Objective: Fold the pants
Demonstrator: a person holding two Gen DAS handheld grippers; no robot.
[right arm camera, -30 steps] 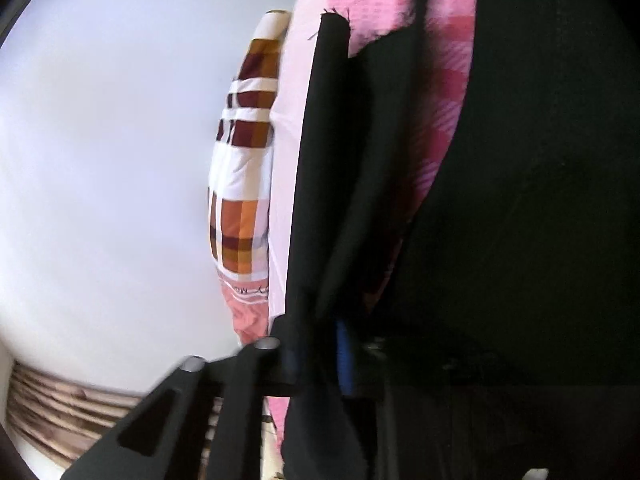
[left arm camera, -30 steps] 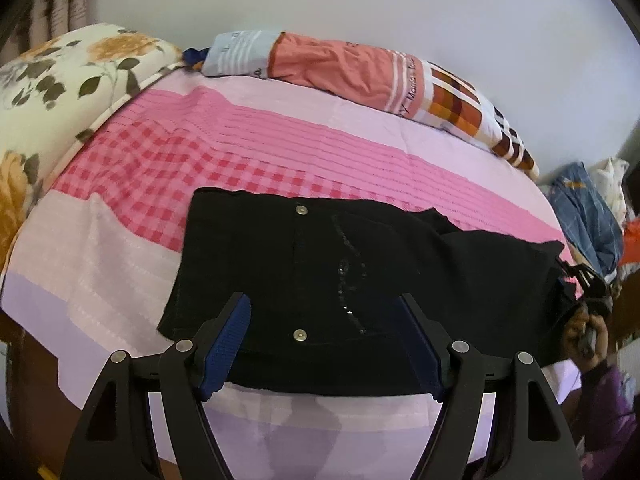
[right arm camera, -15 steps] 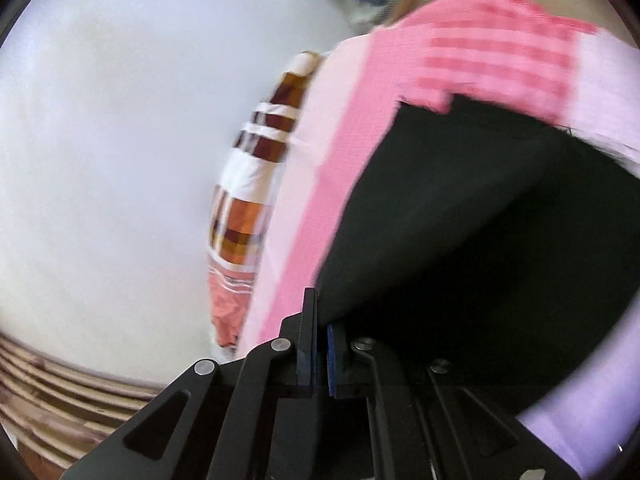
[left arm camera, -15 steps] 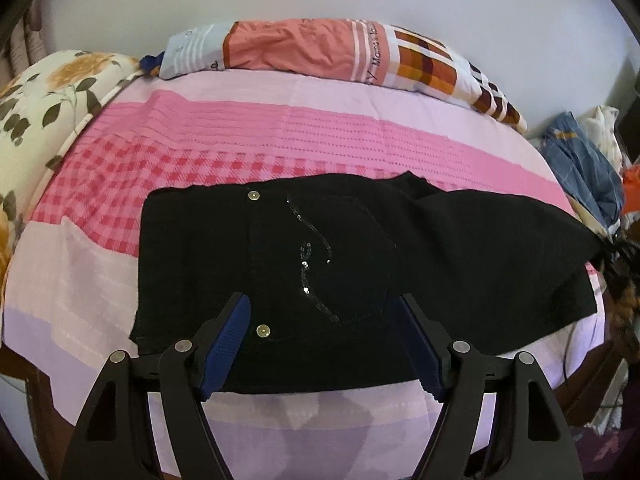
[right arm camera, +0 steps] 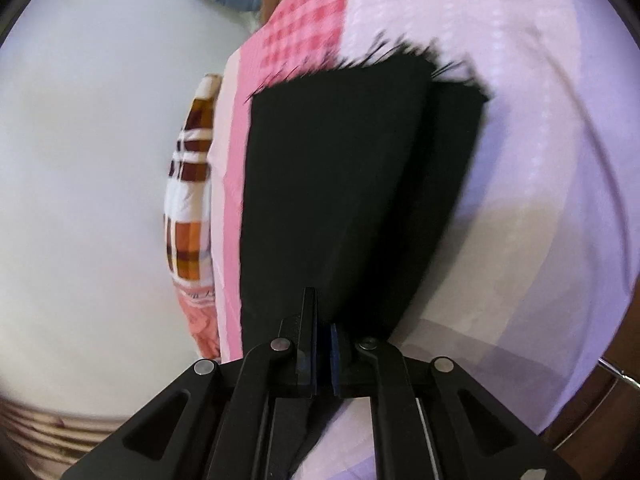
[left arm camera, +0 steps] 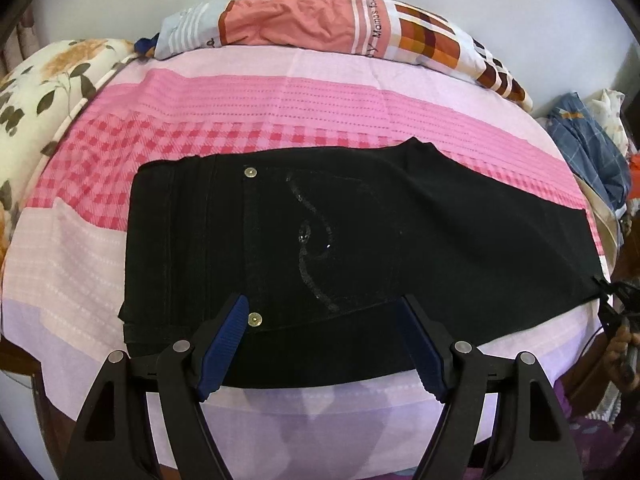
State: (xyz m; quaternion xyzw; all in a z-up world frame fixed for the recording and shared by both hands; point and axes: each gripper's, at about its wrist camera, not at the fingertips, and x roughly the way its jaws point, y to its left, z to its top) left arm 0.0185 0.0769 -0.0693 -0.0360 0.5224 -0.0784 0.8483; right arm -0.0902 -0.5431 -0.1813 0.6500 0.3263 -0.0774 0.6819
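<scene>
Black pants (left arm camera: 360, 240) lie flat on the pink bed sheet (left arm camera: 280, 96), waistband to the left and legs stretched out to the right. A sequin curl marks the back pocket. My left gripper (left arm camera: 322, 302) hangs open over the pants' near edge, below the pocket, with nothing pinched. My right gripper (right arm camera: 322, 320) is shut on the pants (right arm camera: 340, 180) at the leg's edge. The frayed hem (right arm camera: 360, 66) shows beyond it. In the left wrist view a hand (left arm camera: 622, 344) is at the far right by that hem.
A long salmon and plaid pillow (left arm camera: 340, 24) lies along the wall. A floral pillow (left arm camera: 44, 88) sits at the left end. Crumpled blue clothes (left arm camera: 588, 148) are piled off the right end. The bed's near edge (left arm camera: 320, 432) runs just under my left fingers.
The right gripper has drawn the leg end out to the right, so the bunched, lifted leg now lies spread flat. The left gripper has sunk slightly towards the pants, still open.
</scene>
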